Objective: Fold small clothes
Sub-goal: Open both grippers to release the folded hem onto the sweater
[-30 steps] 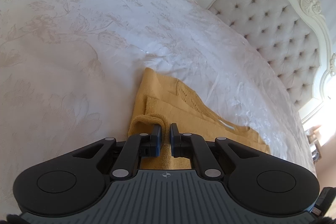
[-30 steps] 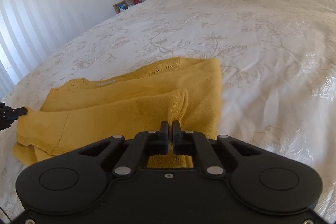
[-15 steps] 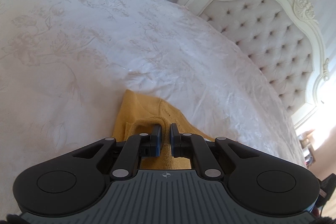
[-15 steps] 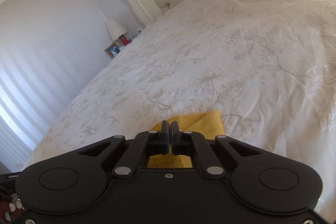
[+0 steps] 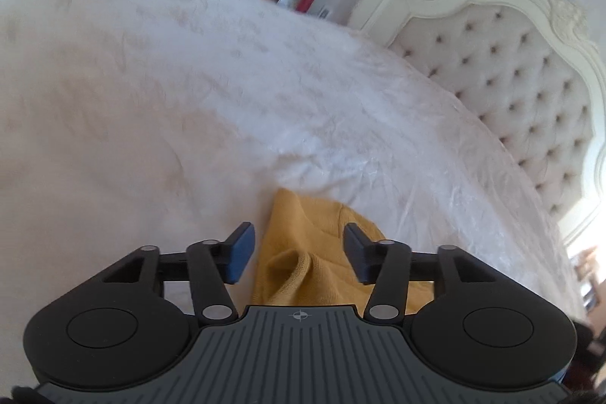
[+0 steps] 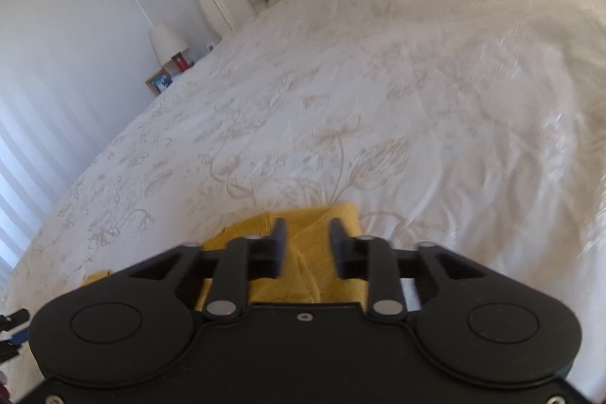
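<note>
The yellow knit top (image 5: pixel 303 264) looks soft, light and floppy, so I'd judge a pinch on a doubled edge or corner holds best. It lies bunched and part-folded on the white floral bed (image 6: pixel 378 101). The left gripper (image 5: pixel 299 252) and right gripper (image 6: pixel 306 247) hang just over it, fingers apart, holding nothing.

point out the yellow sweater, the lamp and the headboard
yellow sweater (image 5: pixel 303 252), left wrist view, bunched fabric between the open fingers
lamp (image 6: pixel 167 39), right wrist view, middle of the white shade
headboard (image 5: pixel 511 70), left wrist view, tufted padded panel
</note>
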